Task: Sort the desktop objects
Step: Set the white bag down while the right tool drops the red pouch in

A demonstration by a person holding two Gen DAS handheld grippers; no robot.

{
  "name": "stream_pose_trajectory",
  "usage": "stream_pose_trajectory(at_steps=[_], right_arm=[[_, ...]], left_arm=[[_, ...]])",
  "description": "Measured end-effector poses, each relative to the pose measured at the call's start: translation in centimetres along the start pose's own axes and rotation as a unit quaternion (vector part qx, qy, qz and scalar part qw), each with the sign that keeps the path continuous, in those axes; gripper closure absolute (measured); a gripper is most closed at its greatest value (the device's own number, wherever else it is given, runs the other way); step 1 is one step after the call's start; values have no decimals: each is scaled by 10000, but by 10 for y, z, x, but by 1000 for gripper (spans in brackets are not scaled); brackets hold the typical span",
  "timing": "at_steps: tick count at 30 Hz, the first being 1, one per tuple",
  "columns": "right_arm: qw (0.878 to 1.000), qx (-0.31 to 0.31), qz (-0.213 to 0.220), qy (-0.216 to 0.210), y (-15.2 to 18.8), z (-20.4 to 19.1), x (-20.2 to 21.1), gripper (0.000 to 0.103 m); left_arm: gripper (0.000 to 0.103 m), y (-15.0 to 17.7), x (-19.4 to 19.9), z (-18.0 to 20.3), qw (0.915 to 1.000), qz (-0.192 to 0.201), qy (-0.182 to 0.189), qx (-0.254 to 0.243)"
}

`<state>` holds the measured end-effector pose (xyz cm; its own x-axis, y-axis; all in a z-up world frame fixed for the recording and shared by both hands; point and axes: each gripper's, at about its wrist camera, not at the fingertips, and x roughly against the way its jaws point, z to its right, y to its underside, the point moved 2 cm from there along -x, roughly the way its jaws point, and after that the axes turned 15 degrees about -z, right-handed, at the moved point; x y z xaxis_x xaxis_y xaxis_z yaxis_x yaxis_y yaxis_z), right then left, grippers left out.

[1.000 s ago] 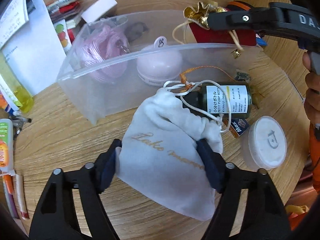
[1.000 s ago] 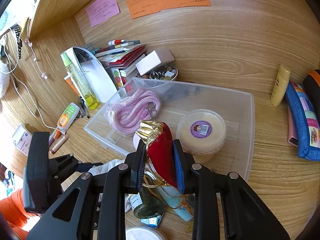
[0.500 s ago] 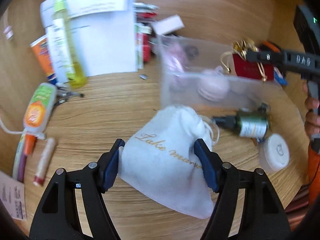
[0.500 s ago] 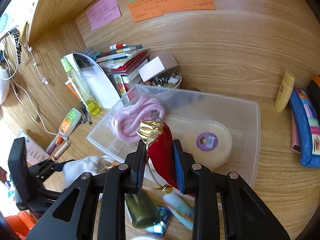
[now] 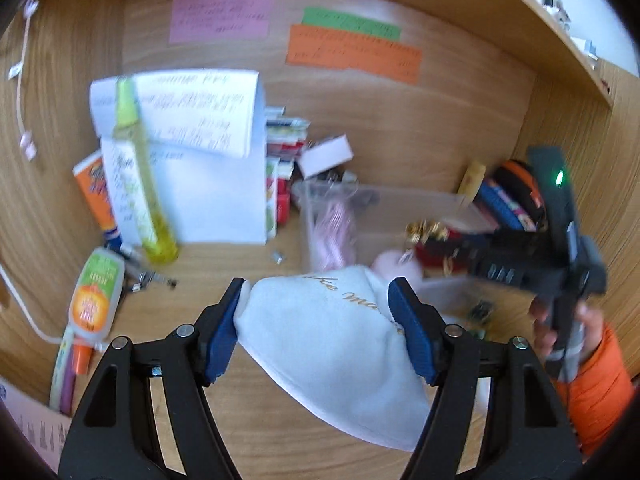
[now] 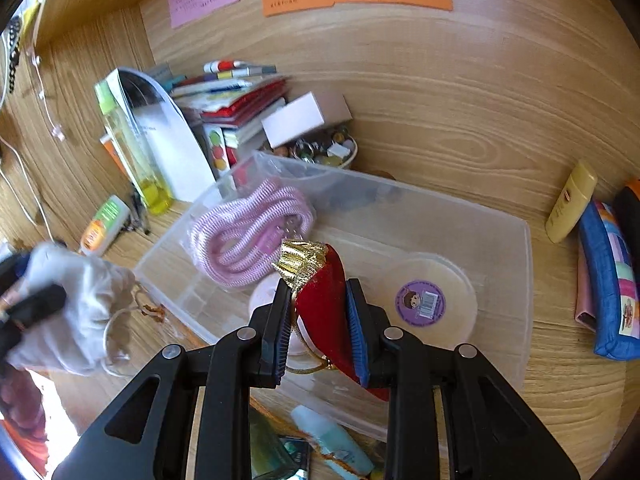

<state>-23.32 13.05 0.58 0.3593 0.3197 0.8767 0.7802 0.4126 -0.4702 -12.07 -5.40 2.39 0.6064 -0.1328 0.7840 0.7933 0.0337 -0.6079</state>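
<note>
My left gripper [image 5: 318,304] is shut on a white drawstring pouch [image 5: 332,344] with gold lettering and holds it above the desk, left of the clear plastic bin [image 5: 384,204]. The pouch also shows blurred in the right wrist view [image 6: 76,304]. My right gripper [image 6: 318,300] is shut on a red velvet pouch with a gold top [image 6: 324,292] and holds it over the bin [image 6: 500,240]. In the bin lie a coiled pink cord [image 6: 248,240], a round cream tub with a purple sticker [image 6: 424,304] and a pink round case [image 5: 394,266].
A yellow-green bottle [image 6: 132,152], white papers [image 5: 200,152], stacked books [image 6: 236,96] and a white box [image 6: 304,118] stand behind the bin. A small orange-green bottle [image 5: 96,292] lies at left. A yellow tube [image 6: 570,204] and blue pencil case [image 6: 608,280] lie at right.
My left gripper has lifted the white pouch off the desk and tilted up toward the back wall. My right gripper has carried the red pouch forward over the bin.
</note>
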Motion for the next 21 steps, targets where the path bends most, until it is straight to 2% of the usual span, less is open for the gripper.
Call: stream_pose_trajectory(at_steps=[2, 3, 5, 7, 12, 14, 16, 18, 20, 21], right_arm=[[10000, 25, -26, 87, 1, 1, -3, 79], [9999, 53, -38, 119, 2, 1, -4, 79], [9998, 98, -13, 159, 4, 0, -4, 79], [9996, 147, -9, 227, 4, -1, -4, 79], [9993, 213, 24, 313, 6, -3, -4, 79], [9993, 252, 23, 290, 7, -3, -4, 76], [9994, 273, -4, 236, 7, -4, -4, 68], [9993, 300, -22, 238, 8, -8, -4, 63], [9988, 365, -13, 320, 10, -11, -3, 59], [9985, 381, 32, 391, 11, -13, -1, 58]], left_arm=[[33, -11, -1, 5, 9999, 63, 88, -30], [38, -14, -1, 7, 9999, 72, 137, -44], [75, -26, -5, 10, 9997, 31, 217, -76], [75, -37, -10, 13, 9989, -50, 447, -144], [75, -46, -29, 8, 9985, -359, 407, -80], [75, -40, -29, 5, 9986, -392, 337, -99], [75, -31, -29, 5, 9983, -453, 303, -186], [67, -23, -29, 8, 9980, -501, 268, -271], [53, -14, -30, 12, 9975, -550, 175, -406], [52, -11, -31, 13, 9972, -572, 145, -469]])
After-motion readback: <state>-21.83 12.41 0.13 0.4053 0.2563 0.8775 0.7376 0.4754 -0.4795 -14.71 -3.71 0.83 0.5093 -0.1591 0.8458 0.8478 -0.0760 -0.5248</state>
